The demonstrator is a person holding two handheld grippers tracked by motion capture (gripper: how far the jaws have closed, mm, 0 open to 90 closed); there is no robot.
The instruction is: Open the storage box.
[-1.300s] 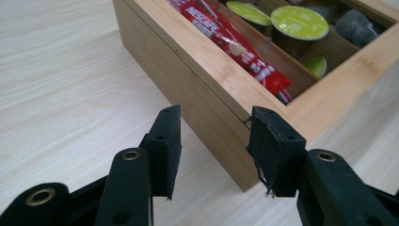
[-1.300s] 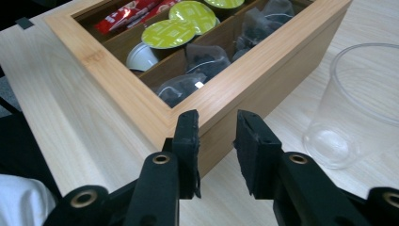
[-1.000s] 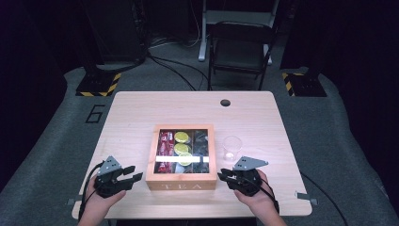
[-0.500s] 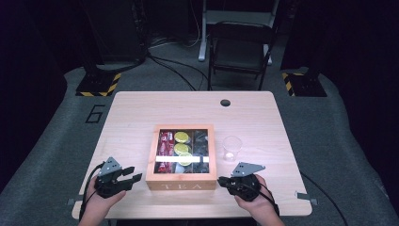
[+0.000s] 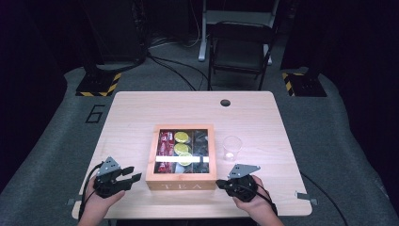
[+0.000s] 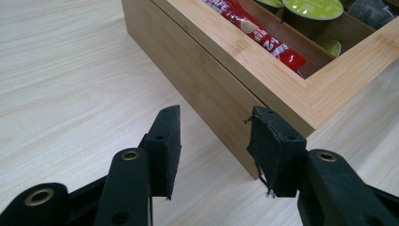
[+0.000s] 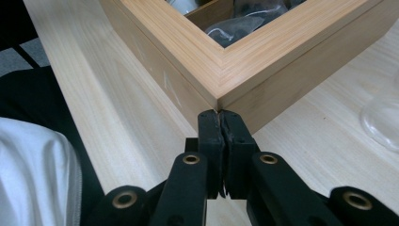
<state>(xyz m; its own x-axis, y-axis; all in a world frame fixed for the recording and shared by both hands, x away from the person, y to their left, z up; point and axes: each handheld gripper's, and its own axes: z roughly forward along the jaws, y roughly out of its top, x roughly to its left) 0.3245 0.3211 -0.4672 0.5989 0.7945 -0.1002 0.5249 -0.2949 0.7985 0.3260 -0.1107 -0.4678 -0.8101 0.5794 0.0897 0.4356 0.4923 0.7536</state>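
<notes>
A wooden tea box with a framed lid stands at the table's middle front. It holds red sachets, green-topped capsules and dark packets. My left gripper lies left of the box's front corner, open with nothing between its jaws. In the left gripper view, the left gripper points at the box. My right gripper is shut and empty. In the right gripper view, its tips sit right at the front right corner of the box.
A clear plastic cup stands just right of the box, also at the edge of the right gripper view. A round hole sits in the table's far side. A folding chair stands beyond the table. White clothing shows near the table's front edge.
My right gripper has drawn slightly toward the near edge and in toward the box's front right corner. The left gripper has barely moved.
</notes>
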